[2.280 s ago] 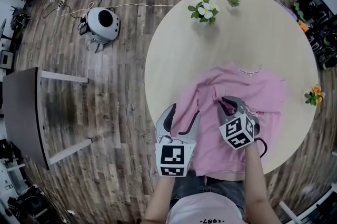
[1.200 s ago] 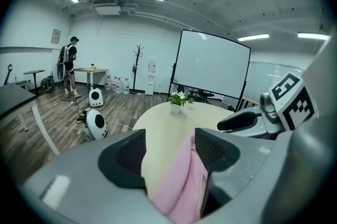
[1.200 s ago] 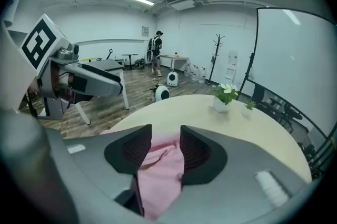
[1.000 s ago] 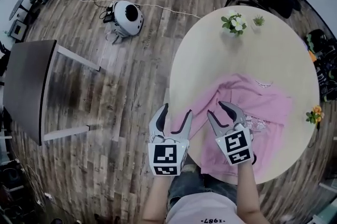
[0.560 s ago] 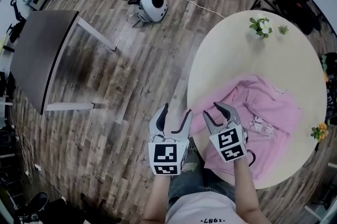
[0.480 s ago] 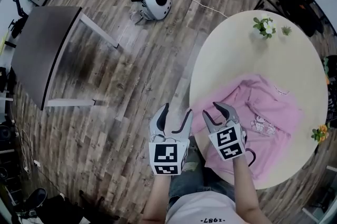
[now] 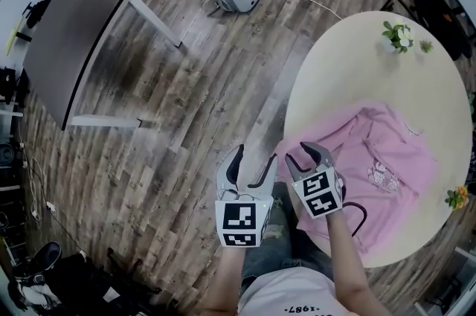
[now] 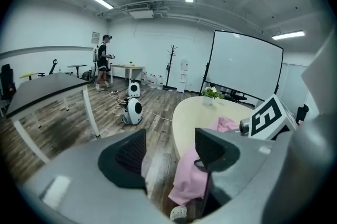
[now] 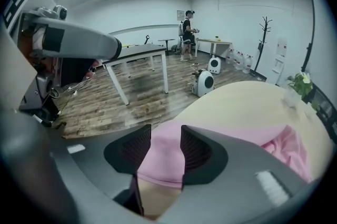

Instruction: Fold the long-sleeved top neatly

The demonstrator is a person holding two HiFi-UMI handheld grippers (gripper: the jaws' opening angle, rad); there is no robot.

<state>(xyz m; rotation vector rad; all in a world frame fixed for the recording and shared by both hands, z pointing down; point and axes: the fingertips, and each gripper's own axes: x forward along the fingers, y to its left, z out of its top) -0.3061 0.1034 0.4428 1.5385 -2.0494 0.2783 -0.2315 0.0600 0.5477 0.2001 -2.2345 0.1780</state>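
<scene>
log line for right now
left hand-held gripper open, empty | right hand-held gripper open at pink top edge | top unfolded on table

Both arms reach forward, forearms [image 7: 343, 247] low and close in. The left tool [image 7: 255, 155] has its jaws spread wide, nothing between them. The right tool [image 7: 301, 153] sits just beside it, tilted left, jaws parted too.

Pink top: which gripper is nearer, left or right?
Right. The right gripper is over the pink top's near edge at the table rim, jaws apart. The left gripper is off the table, over the floor, jaws apart.
</scene>
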